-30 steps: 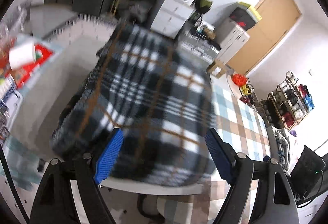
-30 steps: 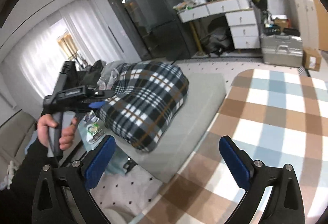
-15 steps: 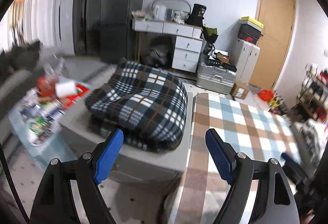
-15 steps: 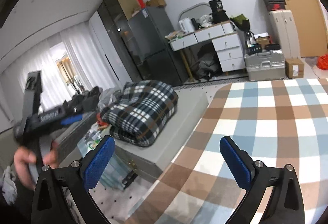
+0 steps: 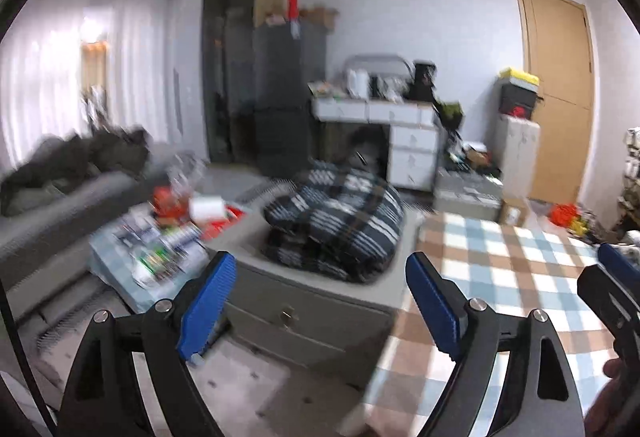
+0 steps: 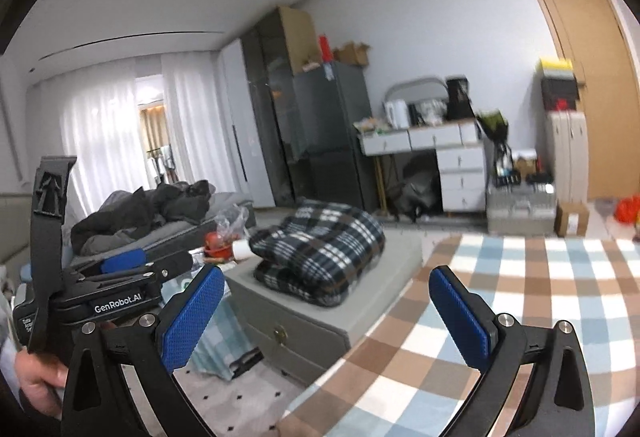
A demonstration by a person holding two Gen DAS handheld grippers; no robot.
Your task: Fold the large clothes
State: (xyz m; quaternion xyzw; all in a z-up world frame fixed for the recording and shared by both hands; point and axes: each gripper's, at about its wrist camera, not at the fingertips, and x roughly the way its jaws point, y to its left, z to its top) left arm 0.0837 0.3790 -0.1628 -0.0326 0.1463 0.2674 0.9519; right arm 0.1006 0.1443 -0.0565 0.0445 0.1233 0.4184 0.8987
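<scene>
Here, lay folded: plaid garment [image 6: 320, 251] on grey chest [image 6: 320, 321]. Stood wide apart, gripping nothing: left gripper [image 5: 320, 303], lately opening further, and right gripper [image 6: 326, 313].

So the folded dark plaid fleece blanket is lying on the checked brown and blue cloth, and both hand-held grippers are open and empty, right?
Not quite. The folded dark plaid fleece blanket lies on the grey storage ottoman, beside the checked brown and blue cloth, as the right wrist view shows. The rest holds: the left hand-held gripper and right hand-held gripper are both open and empty.
</scene>
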